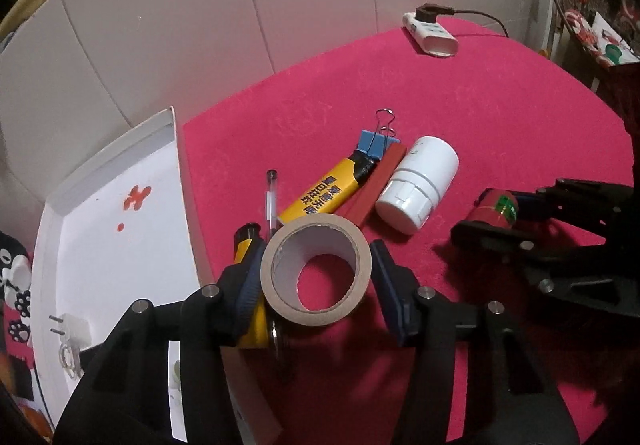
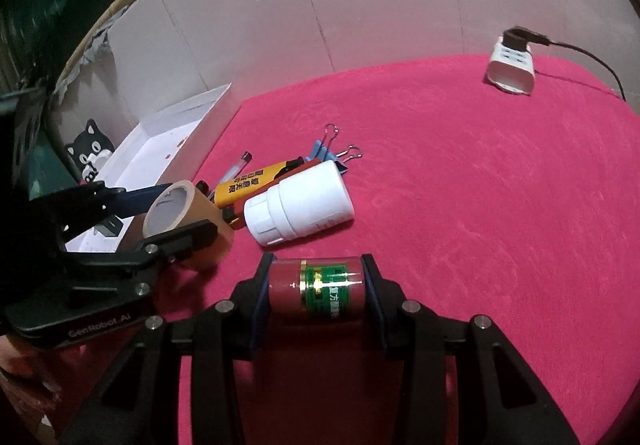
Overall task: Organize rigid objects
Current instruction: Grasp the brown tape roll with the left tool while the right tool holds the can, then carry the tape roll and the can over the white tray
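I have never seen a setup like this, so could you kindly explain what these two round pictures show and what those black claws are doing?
There is no robot here: a person holds a two-finger gripper in each hand, and each carries a wide-angle camera looking along its fingers. One picture comes from the left gripper, the other from the right gripper.

The left gripper's fingers sit either side of a roll of brown tape; the gap on one side leaves it unclear whether they grip it yet. The right gripper is clamped on a red and green can.

On the pink cloth lie a white bottle, a yellow tube, a blue binder clip, a pen and a power strip. A white tray sits beside them.
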Available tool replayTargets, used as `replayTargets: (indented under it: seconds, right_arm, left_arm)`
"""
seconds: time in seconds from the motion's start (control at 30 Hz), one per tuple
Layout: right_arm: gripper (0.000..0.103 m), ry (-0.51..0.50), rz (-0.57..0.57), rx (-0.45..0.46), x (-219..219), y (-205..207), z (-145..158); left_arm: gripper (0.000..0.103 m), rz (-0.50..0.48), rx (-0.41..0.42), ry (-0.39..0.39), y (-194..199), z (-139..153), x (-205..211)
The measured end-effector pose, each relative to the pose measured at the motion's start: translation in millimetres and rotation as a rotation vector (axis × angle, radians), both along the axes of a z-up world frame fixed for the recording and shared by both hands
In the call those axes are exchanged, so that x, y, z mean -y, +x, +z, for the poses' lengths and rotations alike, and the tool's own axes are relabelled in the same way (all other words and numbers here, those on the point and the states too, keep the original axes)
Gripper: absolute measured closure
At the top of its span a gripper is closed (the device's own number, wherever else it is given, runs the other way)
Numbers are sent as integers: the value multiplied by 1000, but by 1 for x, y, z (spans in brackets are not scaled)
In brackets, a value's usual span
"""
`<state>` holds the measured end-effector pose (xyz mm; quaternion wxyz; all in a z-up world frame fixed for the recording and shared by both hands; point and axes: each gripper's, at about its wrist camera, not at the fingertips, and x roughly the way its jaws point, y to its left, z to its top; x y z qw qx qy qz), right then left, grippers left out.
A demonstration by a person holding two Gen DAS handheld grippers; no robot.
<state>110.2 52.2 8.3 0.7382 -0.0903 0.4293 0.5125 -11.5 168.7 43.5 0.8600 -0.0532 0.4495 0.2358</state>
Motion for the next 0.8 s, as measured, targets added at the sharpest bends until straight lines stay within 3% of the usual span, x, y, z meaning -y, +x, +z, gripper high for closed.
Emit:
replayTargets:
  seconds: [0.2, 0.4, 0.8]
  right_arm:
    - [62, 57, -69, 8, 23, 8, 17]
    - [62, 103, -87, 119, 27, -9, 60]
    - [62, 143, -5, 301, -12, -62, 115]
  left_arm:
    - [51, 64, 111, 12, -20, 25, 8]
    - [51, 139, 251, 32, -54, 65, 11]
    - [51, 317, 372, 72, -133, 102, -31]
